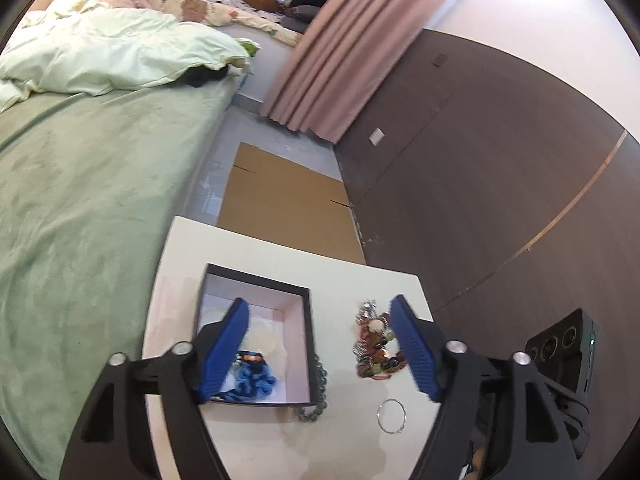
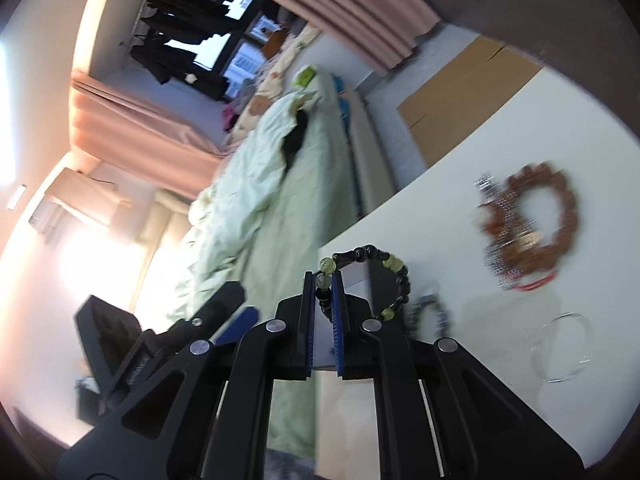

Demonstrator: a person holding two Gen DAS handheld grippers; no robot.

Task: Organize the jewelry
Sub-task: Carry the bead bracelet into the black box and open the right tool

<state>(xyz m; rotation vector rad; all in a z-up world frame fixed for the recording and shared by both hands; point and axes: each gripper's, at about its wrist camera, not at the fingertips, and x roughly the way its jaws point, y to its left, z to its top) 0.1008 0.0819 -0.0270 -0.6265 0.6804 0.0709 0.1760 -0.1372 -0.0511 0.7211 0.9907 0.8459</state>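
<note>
My left gripper (image 1: 318, 312) is open and empty, held above a white table (image 1: 248, 252). Below it stands an open black-rimmed box (image 1: 304, 340) with a blue item (image 1: 256, 380) inside. A pile of beaded jewelry (image 1: 374, 340), a thin silver bangle (image 1: 391, 416) and a grey bead bracelet (image 1: 318, 392) lie on the table. My right gripper (image 2: 324, 280) is shut on a black and green bead bracelet (image 2: 384, 264) and holds it in the air by the table edge. A brown bead bracelet (image 2: 528, 224), a clear bangle (image 2: 560, 348) and a grey bracelet (image 2: 430, 312) lie on the table.
A green bed (image 1: 92, 184) lies left of the table. Flat cardboard (image 1: 284, 200) lies on the floor beyond it, by a dark wall panel (image 1: 480, 160) and pink curtains (image 1: 336, 48). The other gripper's black camera body (image 1: 564, 352) is at the right.
</note>
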